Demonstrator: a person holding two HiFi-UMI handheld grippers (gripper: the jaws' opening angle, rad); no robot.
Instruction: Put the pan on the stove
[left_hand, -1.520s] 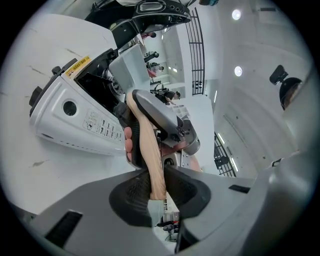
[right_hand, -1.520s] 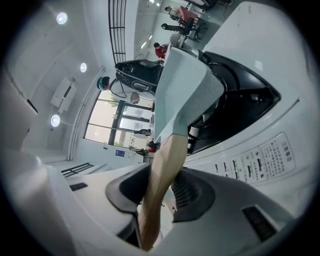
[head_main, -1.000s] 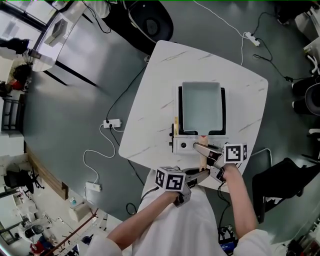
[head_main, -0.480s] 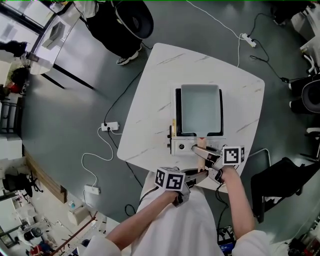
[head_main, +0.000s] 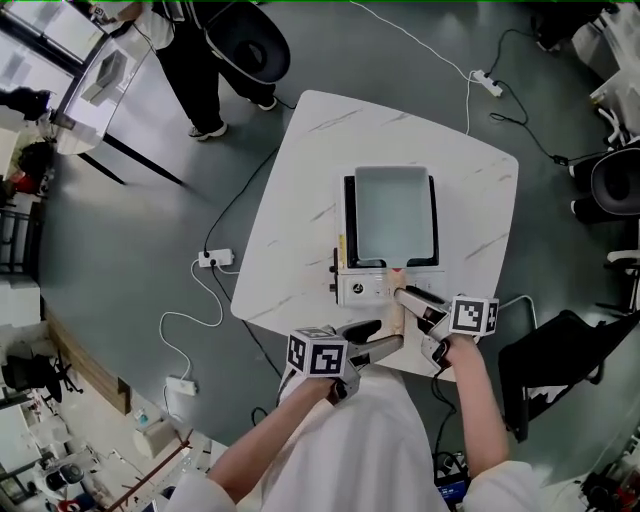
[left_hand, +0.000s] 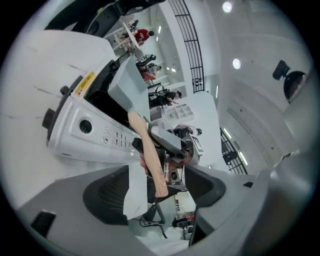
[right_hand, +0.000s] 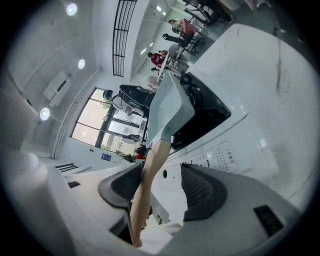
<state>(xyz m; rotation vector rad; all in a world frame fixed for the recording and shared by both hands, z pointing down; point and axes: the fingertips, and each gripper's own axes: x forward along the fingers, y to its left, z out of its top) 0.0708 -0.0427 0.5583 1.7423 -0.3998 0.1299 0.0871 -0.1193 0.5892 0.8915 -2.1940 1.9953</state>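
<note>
The square pale-grey pan (head_main: 390, 208) sits flat on the white induction stove (head_main: 365, 290) on the marble table (head_main: 300, 200). Its wooden handle (head_main: 396, 312) points toward me over the stove's control panel. My right gripper (head_main: 415, 312) straddles the handle with its jaws opening. In the right gripper view the handle (right_hand: 147, 175) lies along the left pad, with a gap to the right pad. My left gripper (head_main: 372, 338) is at the table's near edge, its jaws opening. In the left gripper view (left_hand: 160, 195) the handle's end (left_hand: 152, 170) hangs just ahead, untouched.
A person (head_main: 190, 70) stands on the floor past the table's far left, beside a black chair base (head_main: 250, 40). A power strip (head_main: 215, 258) and cables lie on the floor at the left. Dark chairs (head_main: 610, 180) stand at the right.
My left gripper has slid left, off the handle, and its jaws have spread. The right gripper's jaws have widened round the handle. The pan has stayed on the stove.
</note>
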